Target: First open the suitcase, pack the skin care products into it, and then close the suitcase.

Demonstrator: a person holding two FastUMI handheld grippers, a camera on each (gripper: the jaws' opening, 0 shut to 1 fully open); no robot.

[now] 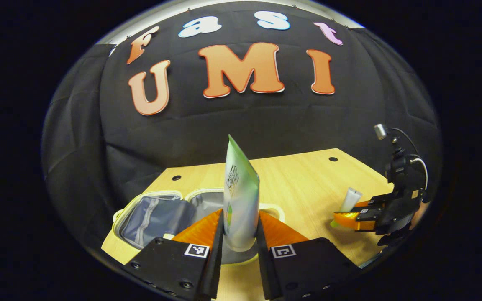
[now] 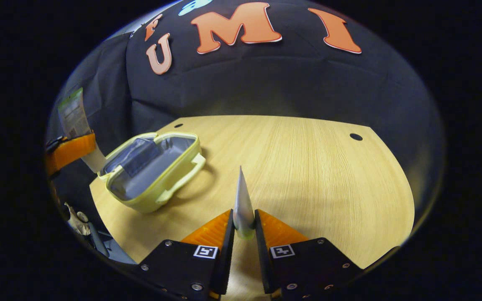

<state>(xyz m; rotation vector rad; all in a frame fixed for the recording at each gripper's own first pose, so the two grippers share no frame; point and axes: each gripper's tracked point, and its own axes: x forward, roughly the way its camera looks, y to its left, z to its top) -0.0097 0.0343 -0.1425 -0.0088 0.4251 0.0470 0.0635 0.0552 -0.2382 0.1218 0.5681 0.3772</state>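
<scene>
Suitcase [image 2: 151,169] sits open on the worktop [image 2: 308,175], lid flipped back, grey lining showing. My left claw [image 1: 241,234] is pinching a big green tube [image 1: 241,196] upright, cap end down, right in front of the case. Right claw [image 2: 244,228] is clamped on a smaller tube [image 2: 243,202], edge-on to the cam, well apart from the case & over bare wood.

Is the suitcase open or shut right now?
Open. The suitcase lies on the table with its lid swung back, its grey lining showing, and nothing visible inside.
</scene>
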